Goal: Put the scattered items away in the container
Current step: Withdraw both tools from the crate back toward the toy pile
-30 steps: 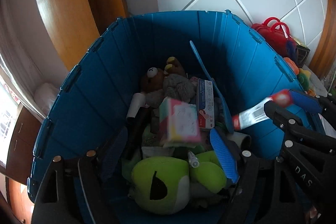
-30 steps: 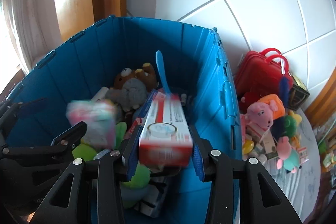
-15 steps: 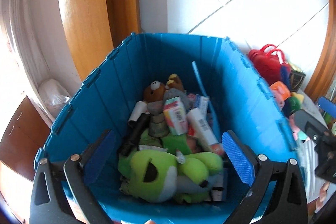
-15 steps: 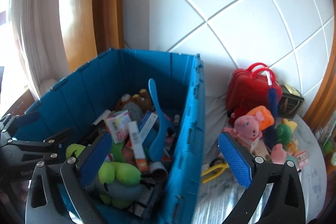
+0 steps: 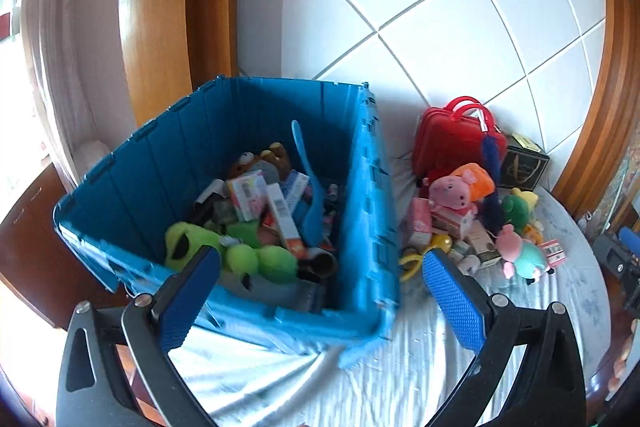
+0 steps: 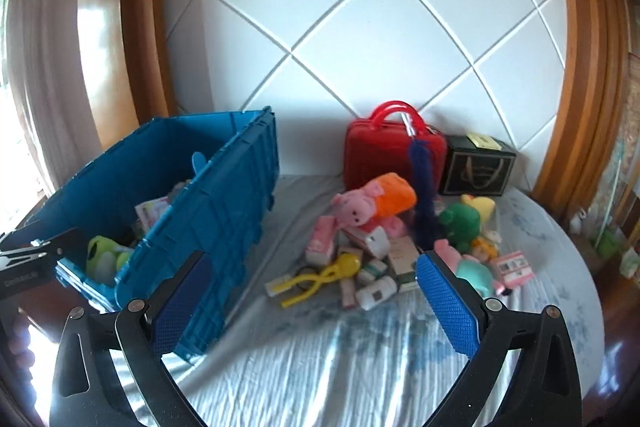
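While both hands swing back from the drop, the blue crate point(image 5: 256, 131) stands on the pale bedsheet point(image 6: 360, 367) at the left, already heaped with toys and cartons. Since a second ago two boxes have gone in: the pink-patterned carton point(image 5: 248, 195) and the long red-and-white box point(image 5: 282, 215) now lie on the heap inside, beside the green plush point(image 5: 188, 245) and the blue spoon point(image 5: 310, 187).

Red case point(image 6: 394, 153) and dark gift box point(image 6: 476, 167) sit against the padded wall. Below them the scattered pile remains: pink pig plush point(image 6: 372, 203), green frog plush point(image 6: 460, 223), yellow tongs point(image 6: 320, 277), several small cartons and bottles.

Left gripper point(image 5: 320, 301): jaws have just been opening, now spread wide, nothing between them. Right gripper point(image 6: 316, 301): same, wide apart and empty, aimed at the pile.

Judgement: delivery done; both tools free for another pick. Much still outside the crate.
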